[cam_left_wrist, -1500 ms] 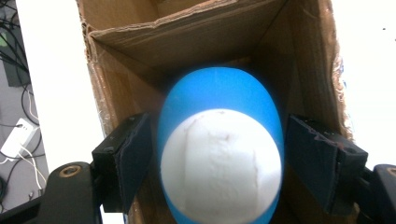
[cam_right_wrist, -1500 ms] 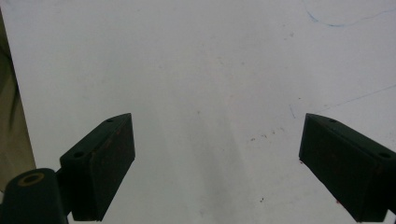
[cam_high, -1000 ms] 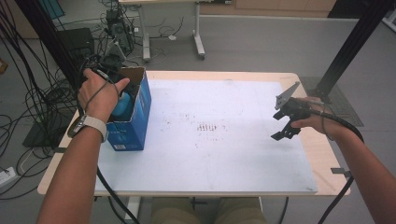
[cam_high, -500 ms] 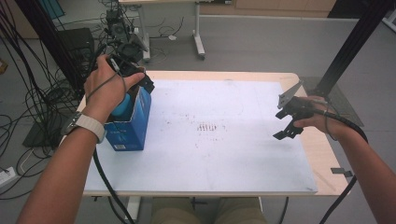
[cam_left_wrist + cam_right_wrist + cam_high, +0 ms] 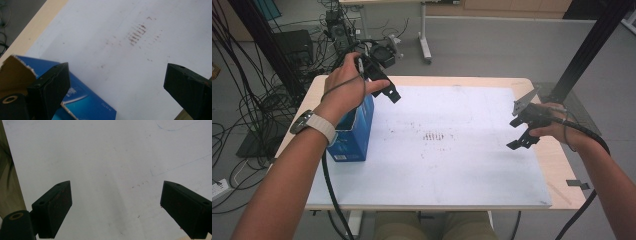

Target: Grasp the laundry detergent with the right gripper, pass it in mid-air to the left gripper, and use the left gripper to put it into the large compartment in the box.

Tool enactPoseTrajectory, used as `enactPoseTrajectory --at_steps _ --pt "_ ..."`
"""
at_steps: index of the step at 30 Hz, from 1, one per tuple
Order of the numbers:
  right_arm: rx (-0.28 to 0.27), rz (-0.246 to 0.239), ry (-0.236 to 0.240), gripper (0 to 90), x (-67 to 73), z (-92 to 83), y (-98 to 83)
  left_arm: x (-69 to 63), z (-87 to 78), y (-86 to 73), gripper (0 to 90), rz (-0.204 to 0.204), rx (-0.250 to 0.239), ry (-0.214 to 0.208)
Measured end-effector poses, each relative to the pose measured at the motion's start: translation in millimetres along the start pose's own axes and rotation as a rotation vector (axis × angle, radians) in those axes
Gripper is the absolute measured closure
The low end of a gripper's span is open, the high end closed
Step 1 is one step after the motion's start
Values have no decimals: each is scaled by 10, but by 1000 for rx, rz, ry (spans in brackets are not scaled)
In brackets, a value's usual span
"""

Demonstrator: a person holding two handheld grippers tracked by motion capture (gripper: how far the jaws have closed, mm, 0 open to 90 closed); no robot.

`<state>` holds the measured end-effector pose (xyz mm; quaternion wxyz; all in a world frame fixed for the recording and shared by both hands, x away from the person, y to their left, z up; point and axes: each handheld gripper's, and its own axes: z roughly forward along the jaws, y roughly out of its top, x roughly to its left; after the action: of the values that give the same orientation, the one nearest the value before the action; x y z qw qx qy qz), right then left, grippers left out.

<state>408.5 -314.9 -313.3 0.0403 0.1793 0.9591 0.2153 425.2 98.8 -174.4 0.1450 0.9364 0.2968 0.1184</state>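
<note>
While left claw (image 5: 115,82) gapes, box (image 5: 352,132) below

left gripper (image 5: 384,85) – above blue box (image 5: 354,132) | right gripper (image 5: 524,131) – over white mat (image 5: 452,165)

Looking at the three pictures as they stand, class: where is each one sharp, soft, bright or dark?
High view: even room light, blue box and white sheet fairly sharp. Left gripper view: black jaws soft, brown marks on the sheet clearer. Right gripper view: flat, dimmer greyish light on the sheet, jaws dark and slightly blurred.
</note>
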Motion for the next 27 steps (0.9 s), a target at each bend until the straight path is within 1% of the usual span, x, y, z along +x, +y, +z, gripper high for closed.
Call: enactPoseTrajectory --at_steps 5,9,12,17,22,25,27 --pt "0 1 -2 104 6 -14 1 -93 96 90 73 96 26 -29" --pt "0 0 -5 104 10 -26 14 -158 149 144 71 136 41 -51" --pt "0 -1 -7 104 8 -40 23 -187 180 171 70 151 46 -55" --pt "-1 -1 -11 104 16 -62 29 -242 250 206 71 187 69 -61" --pt "-4 2 -15 104 18 -84 16 -306 316 241 70 205 80 -65" --pt "-2 4 -17 104 18 -88 0 -336 358 266 71 223 91 -66" --pt "-4 7 -18 104 21 -90 -11 -349 384 273 69 222 90 -72"
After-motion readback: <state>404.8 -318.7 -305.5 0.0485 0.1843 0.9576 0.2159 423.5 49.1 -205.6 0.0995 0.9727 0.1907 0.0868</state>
